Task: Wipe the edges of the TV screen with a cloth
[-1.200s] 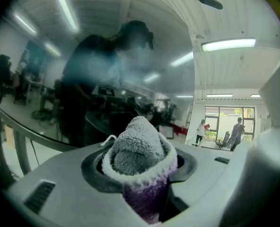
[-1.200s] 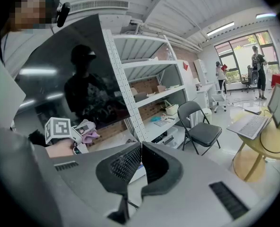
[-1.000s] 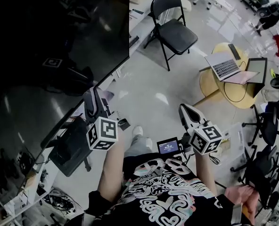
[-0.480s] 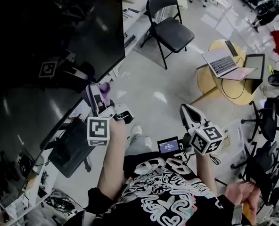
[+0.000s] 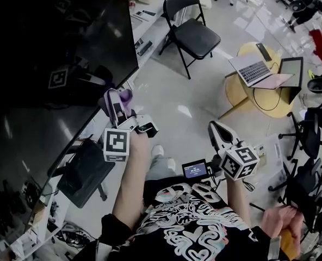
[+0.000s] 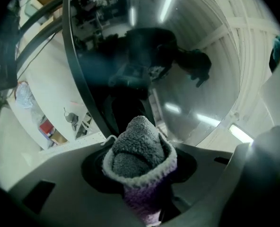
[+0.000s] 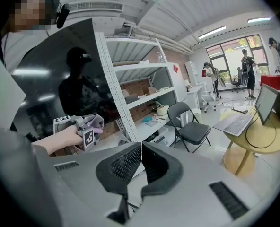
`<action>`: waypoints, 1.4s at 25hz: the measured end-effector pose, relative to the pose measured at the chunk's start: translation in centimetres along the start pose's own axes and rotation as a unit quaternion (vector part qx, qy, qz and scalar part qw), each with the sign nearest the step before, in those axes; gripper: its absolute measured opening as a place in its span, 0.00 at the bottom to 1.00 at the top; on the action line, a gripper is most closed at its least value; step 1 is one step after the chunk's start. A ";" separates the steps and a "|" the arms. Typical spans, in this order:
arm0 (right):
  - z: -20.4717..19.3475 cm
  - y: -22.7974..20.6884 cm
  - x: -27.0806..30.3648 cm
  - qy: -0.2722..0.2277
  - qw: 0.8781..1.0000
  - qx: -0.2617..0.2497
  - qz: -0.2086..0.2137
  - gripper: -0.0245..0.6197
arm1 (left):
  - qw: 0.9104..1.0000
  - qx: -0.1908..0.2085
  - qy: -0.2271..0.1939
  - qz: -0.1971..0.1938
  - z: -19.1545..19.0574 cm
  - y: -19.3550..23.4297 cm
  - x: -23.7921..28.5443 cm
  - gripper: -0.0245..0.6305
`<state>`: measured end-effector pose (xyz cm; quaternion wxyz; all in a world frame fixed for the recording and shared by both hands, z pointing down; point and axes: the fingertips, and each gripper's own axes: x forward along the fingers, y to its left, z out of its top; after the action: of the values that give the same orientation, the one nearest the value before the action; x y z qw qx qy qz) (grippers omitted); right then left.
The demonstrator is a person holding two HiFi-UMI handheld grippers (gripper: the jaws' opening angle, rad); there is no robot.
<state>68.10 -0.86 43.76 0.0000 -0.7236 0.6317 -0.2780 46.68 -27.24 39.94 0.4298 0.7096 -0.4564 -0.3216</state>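
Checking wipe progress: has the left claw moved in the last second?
Yes: left claw, holding the cloth, moved along the edge of the TV screen toward its corner.

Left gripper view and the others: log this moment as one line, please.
left gripper: jaws shut on cloth | cloth: beside TV screen edge, contact unclear | right gripper: jaws shut, empty, away from screen

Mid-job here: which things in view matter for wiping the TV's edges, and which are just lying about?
For the job:
- TV screen
- cloth, clamped in the left tongs
- right tongs, shut and empty

Lying about:
- folding chair
- laptop on the round table
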 end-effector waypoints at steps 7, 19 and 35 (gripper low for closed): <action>-0.1 -1.6 -1.1 -0.006 1.000 0.013 -0.027 0.08 | 1.000 -0.019 0.015 -0.017 -2.3 -0.9 1.8 0.35; 0.2 -1.3 -0.8 -0.013 0.999 0.025 -0.037 0.08 | 0.998 -0.029 0.062 -0.017 -5.0 -2.0 3.7 0.35; 1.0 -1.7 -0.6 -0.022 0.998 0.033 -0.051 0.08 | 0.995 -0.056 0.082 -0.001 -6.6 -2.4 4.9 0.35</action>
<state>70.01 -0.32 43.32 0.0235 -0.7606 0.5843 -0.2819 55.02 -29.15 40.26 0.5047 0.7087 -0.4004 -0.2877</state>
